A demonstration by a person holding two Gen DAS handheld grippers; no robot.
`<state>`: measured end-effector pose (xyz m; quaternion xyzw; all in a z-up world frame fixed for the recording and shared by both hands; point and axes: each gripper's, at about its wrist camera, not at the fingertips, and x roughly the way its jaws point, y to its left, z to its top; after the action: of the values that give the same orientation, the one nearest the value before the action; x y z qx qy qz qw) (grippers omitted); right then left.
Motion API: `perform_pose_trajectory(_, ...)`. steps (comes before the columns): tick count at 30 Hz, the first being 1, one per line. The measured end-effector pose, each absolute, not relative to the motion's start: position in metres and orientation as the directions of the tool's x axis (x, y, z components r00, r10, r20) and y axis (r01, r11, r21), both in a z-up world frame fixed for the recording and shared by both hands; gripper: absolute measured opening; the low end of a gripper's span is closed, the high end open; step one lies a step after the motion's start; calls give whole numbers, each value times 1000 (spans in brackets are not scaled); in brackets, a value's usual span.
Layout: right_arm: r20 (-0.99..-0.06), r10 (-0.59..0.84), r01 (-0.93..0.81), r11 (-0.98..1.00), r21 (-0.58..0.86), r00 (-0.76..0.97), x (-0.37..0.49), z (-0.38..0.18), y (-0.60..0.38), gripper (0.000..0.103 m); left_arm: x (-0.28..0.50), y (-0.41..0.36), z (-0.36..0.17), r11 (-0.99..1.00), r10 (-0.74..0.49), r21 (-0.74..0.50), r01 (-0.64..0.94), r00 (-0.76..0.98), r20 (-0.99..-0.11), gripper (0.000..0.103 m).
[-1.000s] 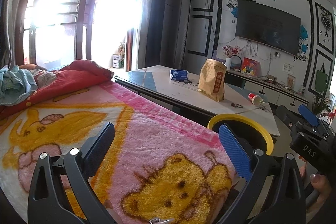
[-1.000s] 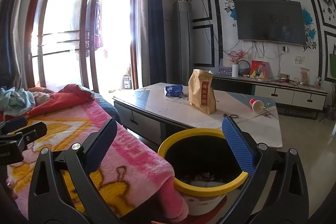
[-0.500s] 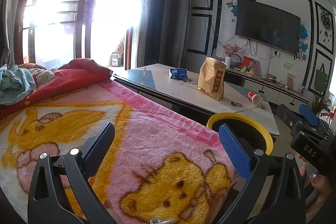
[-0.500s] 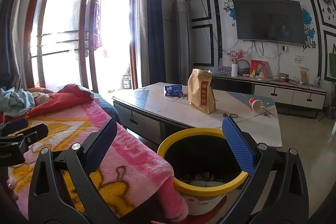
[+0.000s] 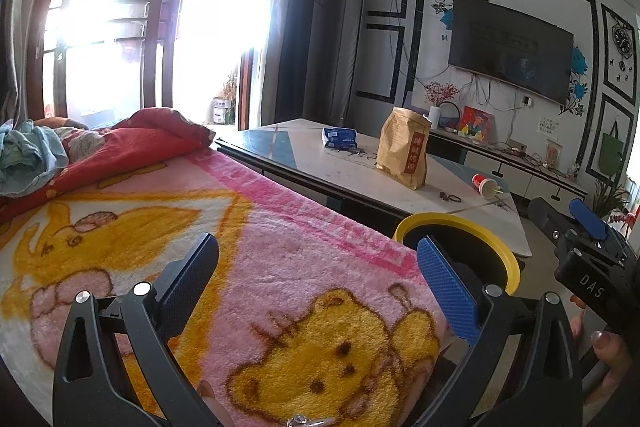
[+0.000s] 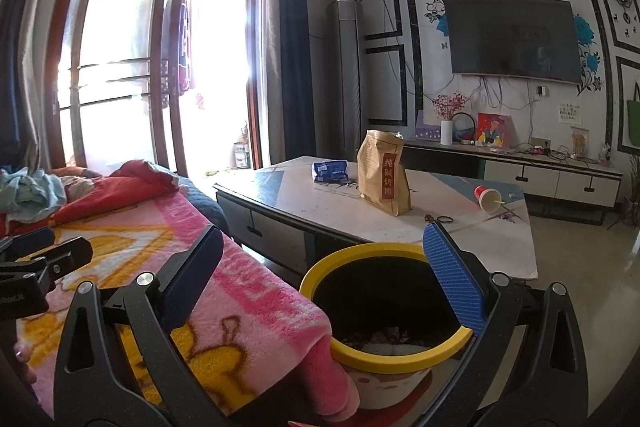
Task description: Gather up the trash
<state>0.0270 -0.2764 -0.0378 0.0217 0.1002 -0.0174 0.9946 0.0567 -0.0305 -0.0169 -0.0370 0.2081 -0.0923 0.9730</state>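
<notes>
Two open, empty claws — trash ahead on the counter (image 6: 400,223).
Right claw (image 6: 320,263) is nearer: tipped paper cup (image 6: 489,198) lies ahead-right, mouth facing it, beyond the bin (image 6: 320,277); left claw (image 5: 316,273) hangs over the bed (image 5: 280,267).

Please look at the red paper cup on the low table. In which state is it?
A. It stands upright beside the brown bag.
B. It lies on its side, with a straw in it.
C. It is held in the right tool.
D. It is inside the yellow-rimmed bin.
B: the red paper cup lies tipped on the table, open mouth toward the camera with a straw sticking out, apart from the brown bag.
</notes>
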Motion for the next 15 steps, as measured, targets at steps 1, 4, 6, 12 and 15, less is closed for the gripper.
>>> perform_pose_trajectory(1, -202, -30, 39, 998, 41, 979, 27, -38, -277, 92, 57, -30, -17, 980, -196, -111, 165, 896, -398, 97)
perform_pose_trajectory(4, -199, -32, 41, 998, 44, 979, 29, -36, -275, 92, 57, -30, -17, 980, -197, -113, 165, 894, -402, 97)
perform_pose_trajectory(6, -194, -14, 24, 999, 48, 981, 31, -33, -272, 92, 56, -26, -18, 983, -178, -103, 149, 897, -404, 97)
perform_pose_trajectory(12, -211, 231, -222, 973, 64, 950, 53, -14, -202, 92, 47, 48, -23, 977, -92, -213, -9, 883, -460, 97)
perform_pose_trajectory(15, -254, 448, -444, 893, 78, 857, 66, -8, -124, 92, 27, 131, -26, 951, 130, -183, -250, 859, -495, 97)
